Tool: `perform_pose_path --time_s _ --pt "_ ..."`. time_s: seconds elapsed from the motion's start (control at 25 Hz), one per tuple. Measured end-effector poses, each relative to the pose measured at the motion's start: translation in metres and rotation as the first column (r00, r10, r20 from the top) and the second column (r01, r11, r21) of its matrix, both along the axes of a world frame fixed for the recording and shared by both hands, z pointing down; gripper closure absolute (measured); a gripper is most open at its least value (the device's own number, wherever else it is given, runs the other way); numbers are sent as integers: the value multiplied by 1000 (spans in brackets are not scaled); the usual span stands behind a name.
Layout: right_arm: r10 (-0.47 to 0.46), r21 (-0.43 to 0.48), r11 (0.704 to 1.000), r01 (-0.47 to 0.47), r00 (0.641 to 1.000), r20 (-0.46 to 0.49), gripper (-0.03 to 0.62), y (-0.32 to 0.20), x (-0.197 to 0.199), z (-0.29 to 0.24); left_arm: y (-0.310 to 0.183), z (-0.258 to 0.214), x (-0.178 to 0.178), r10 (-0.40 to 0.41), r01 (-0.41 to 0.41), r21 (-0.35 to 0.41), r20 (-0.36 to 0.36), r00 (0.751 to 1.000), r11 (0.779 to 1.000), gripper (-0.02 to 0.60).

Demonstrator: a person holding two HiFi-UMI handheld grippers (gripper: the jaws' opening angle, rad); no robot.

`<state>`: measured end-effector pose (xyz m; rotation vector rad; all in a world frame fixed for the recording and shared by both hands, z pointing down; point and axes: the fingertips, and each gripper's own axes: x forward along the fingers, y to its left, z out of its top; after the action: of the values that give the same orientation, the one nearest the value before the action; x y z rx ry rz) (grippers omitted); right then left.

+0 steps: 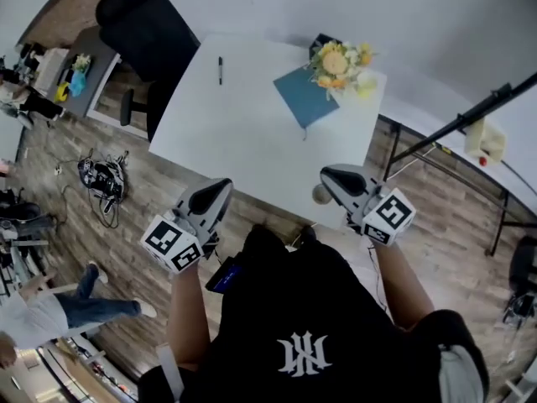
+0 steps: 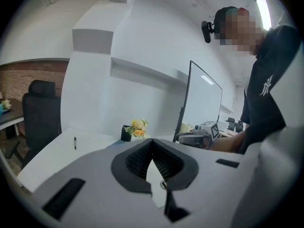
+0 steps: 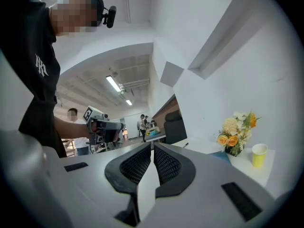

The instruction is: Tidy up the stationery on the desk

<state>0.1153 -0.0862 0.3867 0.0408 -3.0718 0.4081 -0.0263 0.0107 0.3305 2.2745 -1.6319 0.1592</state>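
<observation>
Tidying not yet begun: a person stands at the near edge of a white desk (image 1: 243, 141) with a gripper in each hand. The left gripper (image 1: 216, 193) has its jaws closed tip to tip with nothing between them. The right gripper (image 1: 336, 179) is the same, showing only a thin slit between its pads, and it is empty. Both hover short of the desk edge.

A dark pen (image 1: 221, 70) lies well ahead of the left jaws and off to their left, alone near the far edge. A blue notebook (image 1: 305, 96) lies flat ahead, between the two pairs of jaws, and to the right of where the right jaws point. Just beside its far corner are flowers (image 1: 340, 64) and a yellow cup (image 3: 259, 155).

The pen looks light, stiff and smooth, so it is likely to roll or slip. A hold across the middle of its barrel, jaws square to its length, seems safest. The notebook looks light and somewhat bendy, and since it lies flush on the desk it probably wants pinching at a near edge or corner, away from the flowers.
</observation>
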Motion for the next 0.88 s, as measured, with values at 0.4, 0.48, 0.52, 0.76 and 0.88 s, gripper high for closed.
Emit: perform_pose_path --time_s 0.4,0.48,0.52,0.76,0.88 --pt "199 20 980 -198 974 -107 551 -73 -14 26 -86 39 -27 93 -97 -78 -51 994 992 580" --pt "222 11 975 -223 965 -140 551 -87 -25 35 -105 53 -43 106 -113 -95 -79 991 989 580" --pt "233 10 972 -235 960 -155 551 -94 -30 39 -114 59 -51 117 -126 -104 -93 989 987 580" --pt "328 15 942 -336 905 -272 549 -137 -55 78 -176 100 -92 204 -223 -158 -130 970 962 580" --pt "382 -25 910 -413 861 -335 549 -153 -52 109 -202 123 -107 267 -287 -189 -123 956 939 580"
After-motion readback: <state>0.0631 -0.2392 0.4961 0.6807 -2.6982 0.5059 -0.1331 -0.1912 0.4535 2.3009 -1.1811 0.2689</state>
